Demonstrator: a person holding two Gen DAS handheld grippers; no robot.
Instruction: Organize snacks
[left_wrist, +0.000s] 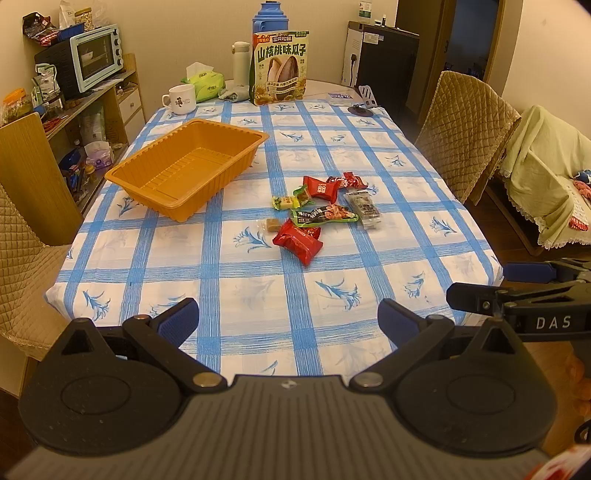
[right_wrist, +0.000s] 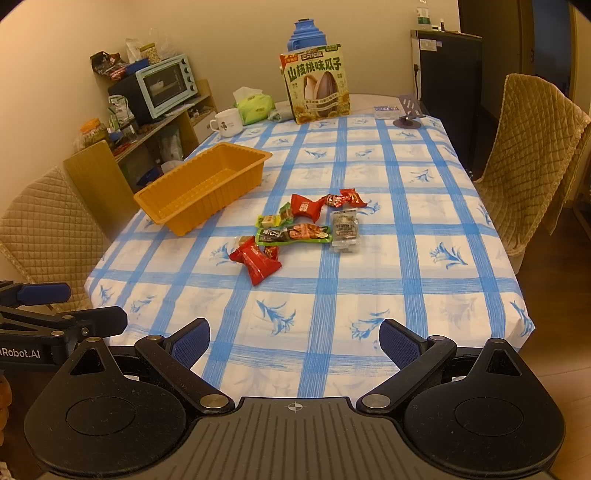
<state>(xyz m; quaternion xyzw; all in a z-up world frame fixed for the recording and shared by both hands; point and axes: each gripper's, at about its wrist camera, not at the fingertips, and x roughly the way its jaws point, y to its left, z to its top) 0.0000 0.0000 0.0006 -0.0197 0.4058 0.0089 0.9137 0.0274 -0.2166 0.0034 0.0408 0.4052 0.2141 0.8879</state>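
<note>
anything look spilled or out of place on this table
Nothing is damaged. The snack packets lie in a loose heap on the checked tablecloth, some overlapping, beside the orange tray, which holds nothing. Both grippers hang open, short of the pile.

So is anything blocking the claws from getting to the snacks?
No. Only bare tablecloth lies between the open right claw, the open left claw and the snacks. The orange tray sits off to their left.

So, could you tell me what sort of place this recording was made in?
Most likely a home dining room: a table with a blue checked tablecloth, chairs with quilted covers, and a shelf holding a small toaster oven and food jars.
</note>
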